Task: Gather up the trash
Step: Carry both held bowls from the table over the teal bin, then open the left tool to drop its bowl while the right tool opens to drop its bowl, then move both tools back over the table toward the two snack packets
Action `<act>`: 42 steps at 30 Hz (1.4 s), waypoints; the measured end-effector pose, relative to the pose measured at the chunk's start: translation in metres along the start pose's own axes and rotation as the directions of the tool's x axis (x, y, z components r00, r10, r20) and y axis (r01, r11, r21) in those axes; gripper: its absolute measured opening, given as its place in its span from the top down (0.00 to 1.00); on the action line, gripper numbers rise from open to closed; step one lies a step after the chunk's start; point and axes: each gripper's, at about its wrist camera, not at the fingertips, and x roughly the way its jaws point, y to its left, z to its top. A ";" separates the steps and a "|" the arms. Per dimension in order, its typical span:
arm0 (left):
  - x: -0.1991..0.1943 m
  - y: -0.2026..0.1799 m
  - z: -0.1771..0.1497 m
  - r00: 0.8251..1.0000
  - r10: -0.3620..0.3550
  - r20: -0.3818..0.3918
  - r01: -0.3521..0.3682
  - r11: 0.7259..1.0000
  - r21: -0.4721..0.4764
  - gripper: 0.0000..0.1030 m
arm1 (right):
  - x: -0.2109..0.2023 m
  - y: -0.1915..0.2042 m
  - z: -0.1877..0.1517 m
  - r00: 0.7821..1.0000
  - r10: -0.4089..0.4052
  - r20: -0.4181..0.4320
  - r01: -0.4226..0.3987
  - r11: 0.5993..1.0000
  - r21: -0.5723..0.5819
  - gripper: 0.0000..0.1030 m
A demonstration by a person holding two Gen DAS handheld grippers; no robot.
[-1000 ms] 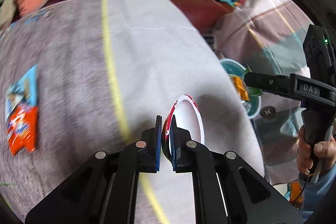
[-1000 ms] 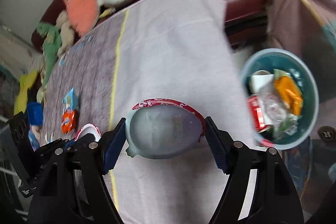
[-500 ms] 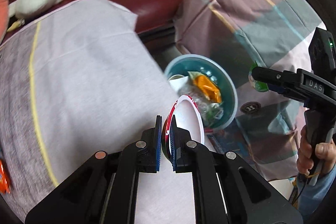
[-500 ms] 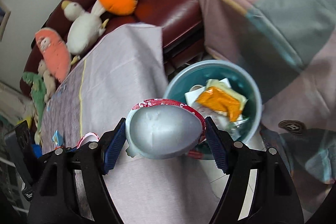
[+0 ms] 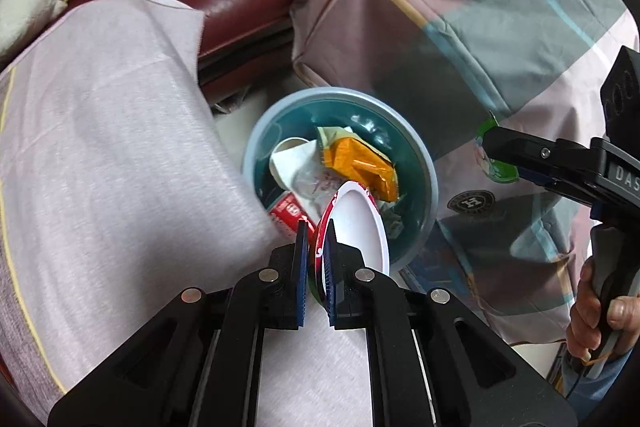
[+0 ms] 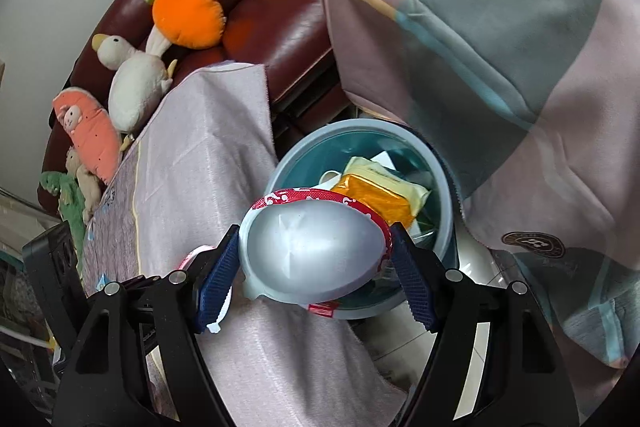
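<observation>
A teal basin (image 5: 424, 155) (image 6: 360, 127) stands on the floor beside the cloth-covered table, holding an orange wrapper (image 5: 356, 163), white paper and a red packet. My left gripper (image 5: 316, 247) is shut on the rim of a red-and-white paper bowl (image 5: 356, 227), which hangs over the basin's near edge. My right gripper (image 6: 314, 267) is shut on a red-rimmed tub with a silvery foil lid (image 6: 312, 247), held above the basin's near rim. In the left wrist view the right gripper's finger (image 5: 520, 151) reaches in from the right.
The grey tablecloth (image 5: 100, 167) drops off just left of the basin. A maroon sofa (image 6: 280, 23) with several plush toys lies behind. A plaid blanket (image 5: 460, 27) covers the right side. A hand (image 5: 600, 303) grips the right tool's handle.
Both grippers have swung from over the tablecloth to the table's end. The basin, at the right edge before, now lies directly beyond the held bowl and tub.
</observation>
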 end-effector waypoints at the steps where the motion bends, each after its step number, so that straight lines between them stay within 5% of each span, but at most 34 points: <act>1: 0.005 -0.002 0.002 1.000 -0.001 -0.006 0.001 1.000 0.003 0.92 | 0.001 -0.003 0.001 1.000 0.000 -0.001 0.000 1.000 0.005 0.32; 7: 0.027 -0.010 0.013 1.000 -0.004 -0.028 0.004 1.000 0.004 0.86 | 0.004 -0.015 0.005 1.000 -0.002 -0.001 0.002 1.000 0.030 0.32; 9: 0.031 -0.009 0.015 1.000 -0.009 -0.028 0.009 1.000 -0.001 0.73 | 0.004 -0.018 0.005 1.000 -0.004 -0.001 0.004 0.999 0.034 0.32; 11: 0.032 -0.009 0.015 1.000 -0.011 -0.019 0.011 1.000 -0.002 0.45 | 0.006 -0.019 0.006 1.000 -0.007 -0.005 0.007 0.999 0.035 0.32; 15: 0.029 -0.009 0.013 1.000 -0.008 -0.003 0.008 1.000 0.002 0.38 | 0.010 -0.018 0.007 1.000 -0.009 -0.013 0.010 0.999 0.034 0.32; 20: 0.022 -0.002 0.006 1.000 0.006 0.015 -0.005 1.000 -0.007 0.19 | 0.017 -0.012 0.009 1.000 -0.012 -0.027 0.013 1.000 0.022 0.32; 42: -0.010 0.037 -0.039 0.999 -0.007 0.035 0.011 0.996 -0.089 0.13 | 0.038 0.024 -0.007 0.992 -0.083 -0.098 0.079 0.996 -0.047 0.24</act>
